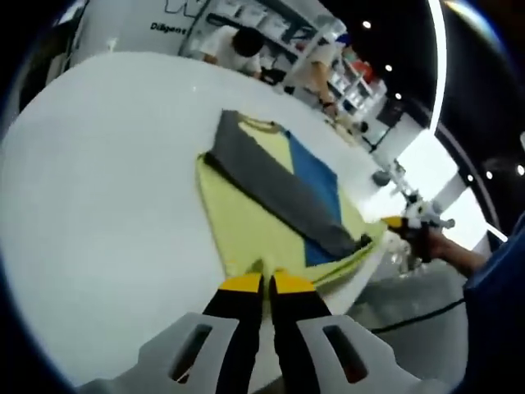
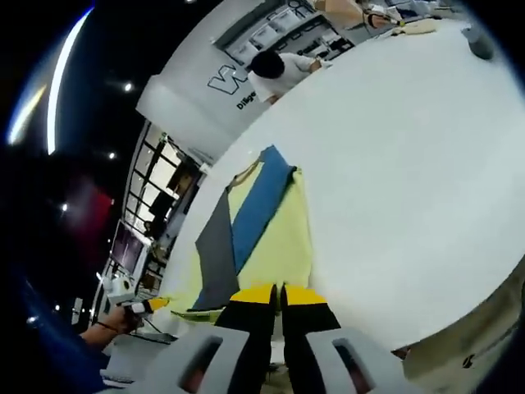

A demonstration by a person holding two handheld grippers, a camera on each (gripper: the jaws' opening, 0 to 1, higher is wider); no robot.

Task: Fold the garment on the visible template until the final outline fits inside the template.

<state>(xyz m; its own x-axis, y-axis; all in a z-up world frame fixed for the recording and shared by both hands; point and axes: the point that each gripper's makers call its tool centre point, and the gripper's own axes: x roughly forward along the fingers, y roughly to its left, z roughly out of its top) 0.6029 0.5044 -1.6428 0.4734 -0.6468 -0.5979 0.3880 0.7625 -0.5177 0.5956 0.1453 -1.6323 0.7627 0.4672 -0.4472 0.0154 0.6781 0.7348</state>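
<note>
The garment [image 1: 279, 197] lies flat on the white table [image 1: 98, 205], grey and blue panels folded diagonally across the yellow, likely to narrow its outline. Both grippers, left [image 1: 264, 283] and right [image 2: 279, 294], sit at its near hem, jaws clenched together; whether they pinch cloth, I cannot tell. People [image 1: 238, 45] work behind, well apart.

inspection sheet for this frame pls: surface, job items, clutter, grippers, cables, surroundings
Surface: white table, garment at its near edge.
Job's things: yellow garment with a blue panel and a grey sleeve folded diagonally across; template cannot be made out.
Clutter: small items at the far table end, too small to identify.
Grippers: left gripper and right gripper both have jaws together at the garment's edge.
Cables: dark cable below the table edge.
Surroundings: shelving, person at the far side.
</note>
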